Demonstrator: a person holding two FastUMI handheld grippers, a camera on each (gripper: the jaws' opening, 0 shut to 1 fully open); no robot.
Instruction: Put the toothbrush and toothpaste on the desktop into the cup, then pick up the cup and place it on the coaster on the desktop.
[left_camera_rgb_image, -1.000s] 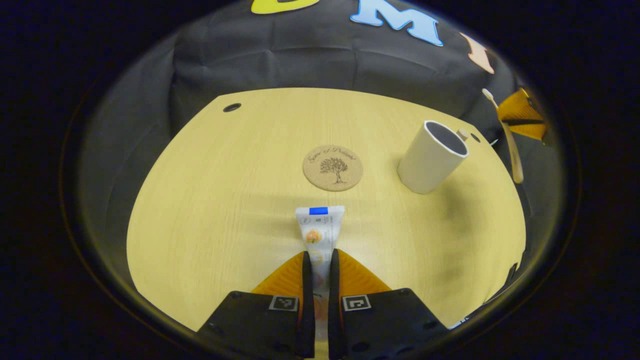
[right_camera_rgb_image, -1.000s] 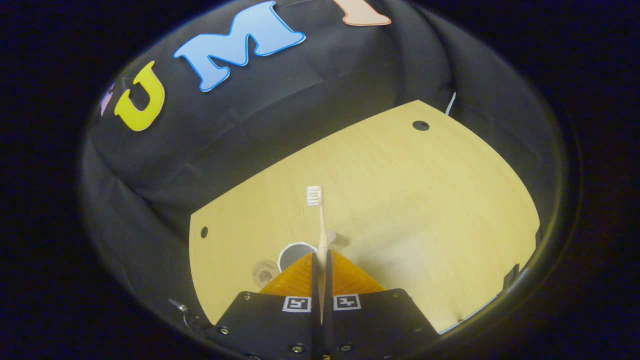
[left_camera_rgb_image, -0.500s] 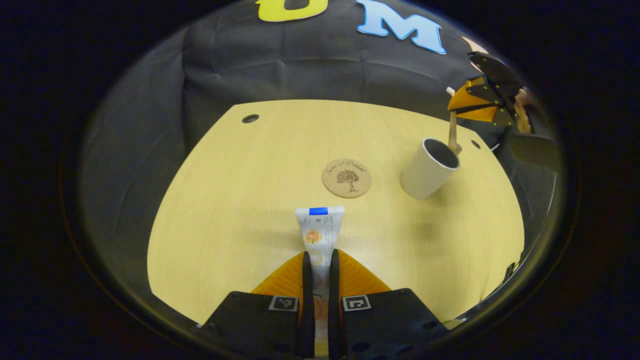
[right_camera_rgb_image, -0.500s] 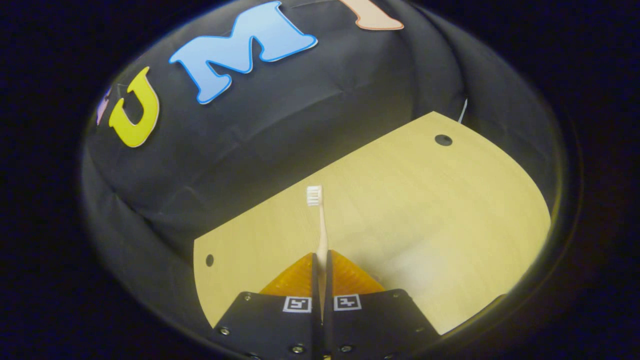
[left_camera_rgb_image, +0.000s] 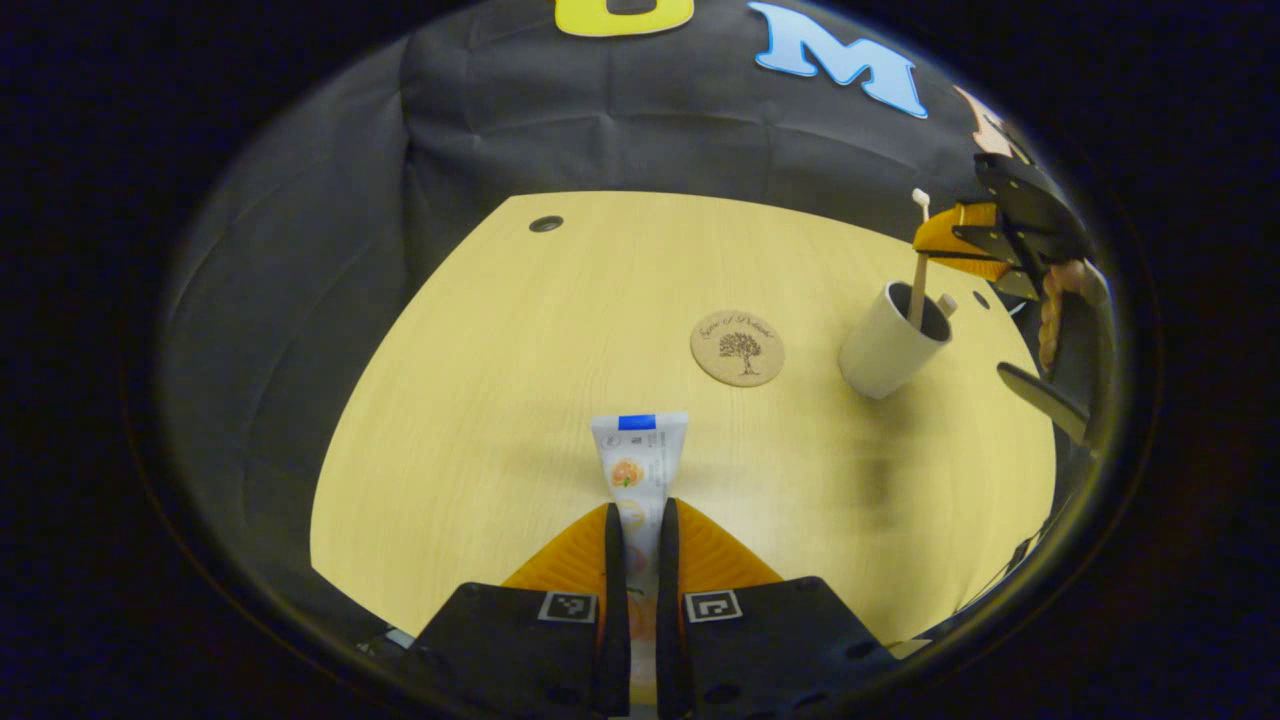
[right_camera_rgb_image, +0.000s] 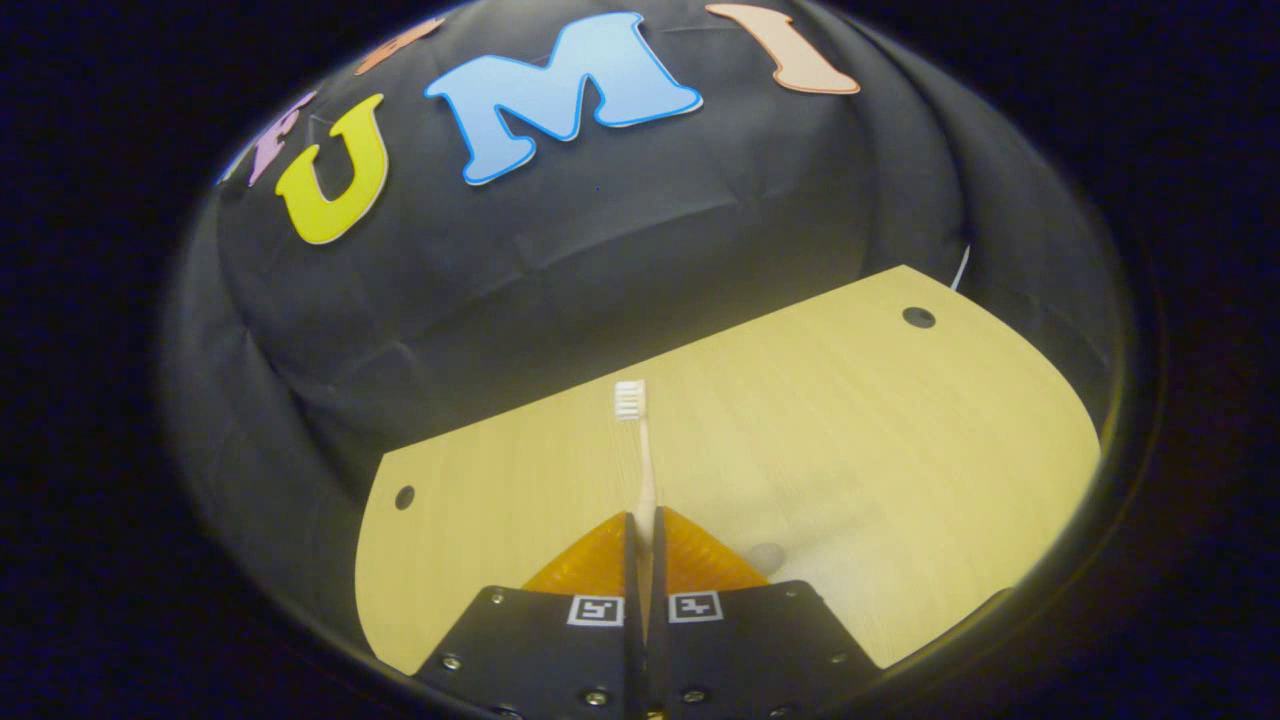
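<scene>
White cup (left_camera_rgb_image: 885, 348), tree-printed tan coaster (left_camera_rgb_image: 737, 348)

The desk (left_camera_rgb_image: 480, 400) is seen from above and close in the left gripper view, facing the wall (left_camera_rgb_image: 600, 120). It (right_camera_rgb_image: 850, 430) is viewed obliquely from higher in the right gripper view. Desk and wall (right_camera_rgb_image: 600, 250) are shared.

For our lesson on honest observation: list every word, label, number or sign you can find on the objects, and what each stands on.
Coaster: a tree drawing under a curved line of script, too small to read.
Toothpaste: a blue band, an orange picture and fine print, too blurred to read.
Left gripper: two square black-and-white marker tags, no words.
Right gripper: two similar tags, no words.
Cup and toothbrush: none seen.
</scene>
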